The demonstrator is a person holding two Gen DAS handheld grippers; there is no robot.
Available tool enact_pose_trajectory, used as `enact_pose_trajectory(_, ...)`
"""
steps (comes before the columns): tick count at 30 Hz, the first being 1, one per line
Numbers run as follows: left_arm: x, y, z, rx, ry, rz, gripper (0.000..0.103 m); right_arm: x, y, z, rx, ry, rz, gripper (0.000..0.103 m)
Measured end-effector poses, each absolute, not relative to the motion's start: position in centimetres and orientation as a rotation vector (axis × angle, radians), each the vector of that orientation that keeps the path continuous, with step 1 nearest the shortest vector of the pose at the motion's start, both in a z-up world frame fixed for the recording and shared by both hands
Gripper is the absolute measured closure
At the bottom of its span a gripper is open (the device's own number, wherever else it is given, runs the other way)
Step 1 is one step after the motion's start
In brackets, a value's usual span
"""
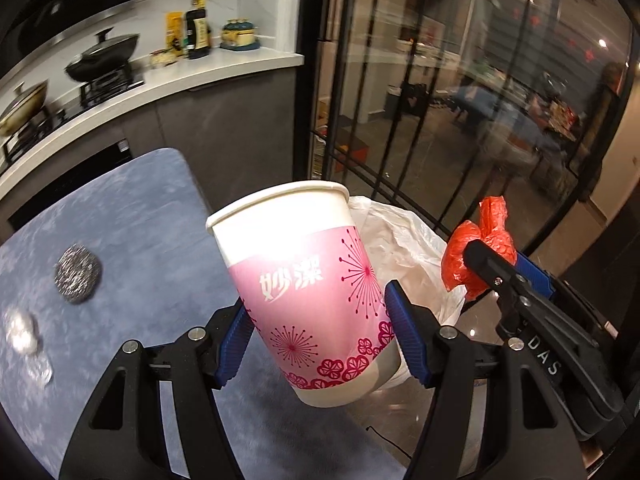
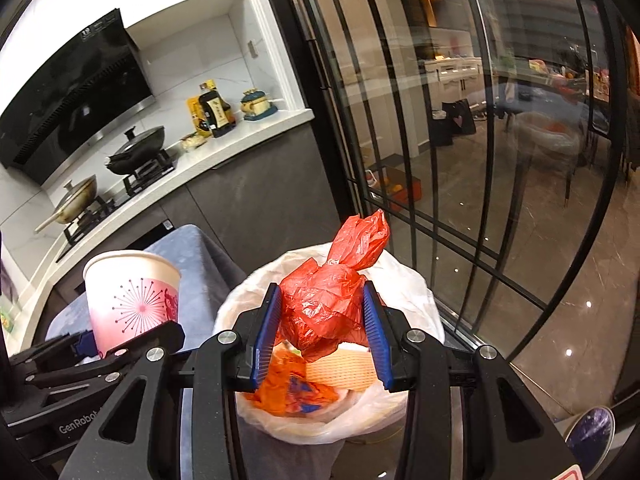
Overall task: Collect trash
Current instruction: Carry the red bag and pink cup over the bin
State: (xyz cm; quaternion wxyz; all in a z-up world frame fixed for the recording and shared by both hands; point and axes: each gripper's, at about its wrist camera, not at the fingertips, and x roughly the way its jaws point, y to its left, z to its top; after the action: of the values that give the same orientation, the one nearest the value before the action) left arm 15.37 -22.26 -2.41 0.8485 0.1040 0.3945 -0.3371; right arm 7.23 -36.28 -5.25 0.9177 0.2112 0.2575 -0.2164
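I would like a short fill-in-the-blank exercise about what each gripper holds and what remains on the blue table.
1. The left gripper holds a pink and white paper ____.
2. The right gripper holds a crumpled ____ plastic bag.
3. This bag hangs above the lined ____.
4. A steel wool ____ lies on the blue table.

Missing words: cup; red; bin; scrubber

Side by side and angled downward, the left gripper (image 1: 320, 324) has its blue-padded fingers (image 1: 404, 336) clamped partway apart, while the right gripper (image 2: 322, 328) beside it is clamped narrower.
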Motion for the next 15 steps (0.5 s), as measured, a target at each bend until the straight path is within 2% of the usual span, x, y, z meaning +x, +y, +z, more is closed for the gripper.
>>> enact_pose_trajectory(11,16.1,-24.1,-4.3,0.267,0.849,-0.741,0.041,8.0,-37.3,-6.4,0.459,0.556,-0.46,0.062)
enact_pose_trajectory(15,16.4,-24.2,-4.6,0.267,0.846,-0.729,0.034,8.4,-37.5,-6.5,0.468,0.555,-0.463,0.061)
